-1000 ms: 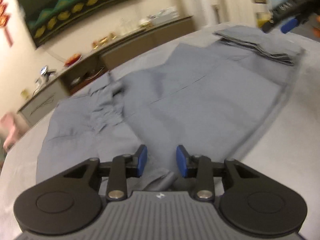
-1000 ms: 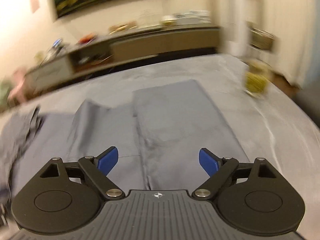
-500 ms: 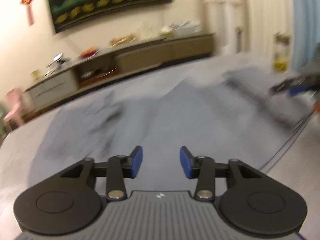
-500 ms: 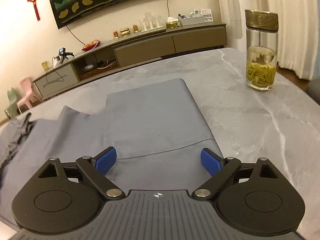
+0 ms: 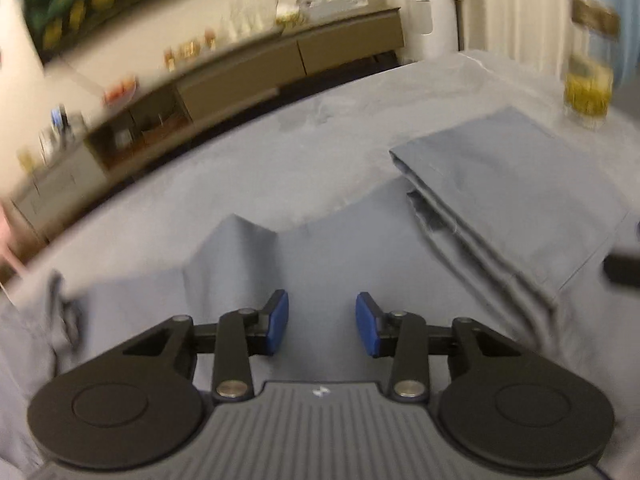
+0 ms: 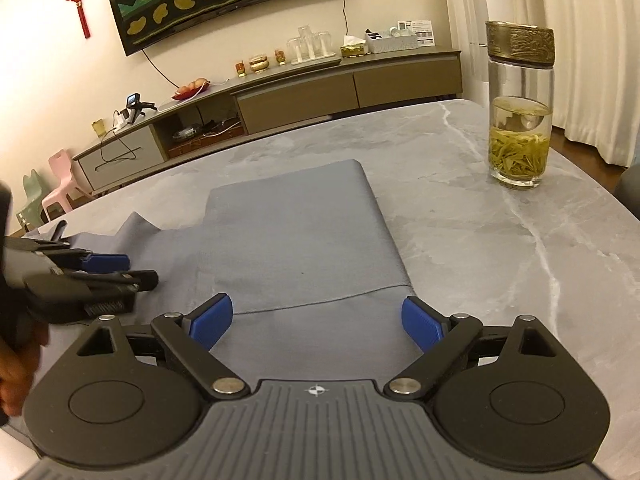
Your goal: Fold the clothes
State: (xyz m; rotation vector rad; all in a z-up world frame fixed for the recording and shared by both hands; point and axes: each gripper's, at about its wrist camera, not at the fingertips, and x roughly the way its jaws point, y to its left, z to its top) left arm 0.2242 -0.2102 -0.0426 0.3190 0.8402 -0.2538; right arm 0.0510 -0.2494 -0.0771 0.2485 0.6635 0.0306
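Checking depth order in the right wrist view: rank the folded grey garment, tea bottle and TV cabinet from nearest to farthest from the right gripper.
From the right gripper:
1. Folded grey garment, directly ahead on the table.
2. Tea bottle, ahead to the right on the table.
3. TV cabinet, against the far wall.

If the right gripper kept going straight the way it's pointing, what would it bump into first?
Most likely the folded grey cloth just ahead of the right gripper; its open jaws hold nothing. How far is unclear.

Your left gripper [image 5: 322,322] and right gripper [image 6: 318,322] match: black linkage arms, silver pivot screws, blue ribbed pads [image 6: 212,320], round black side housings, grey ridged body with small white logo.
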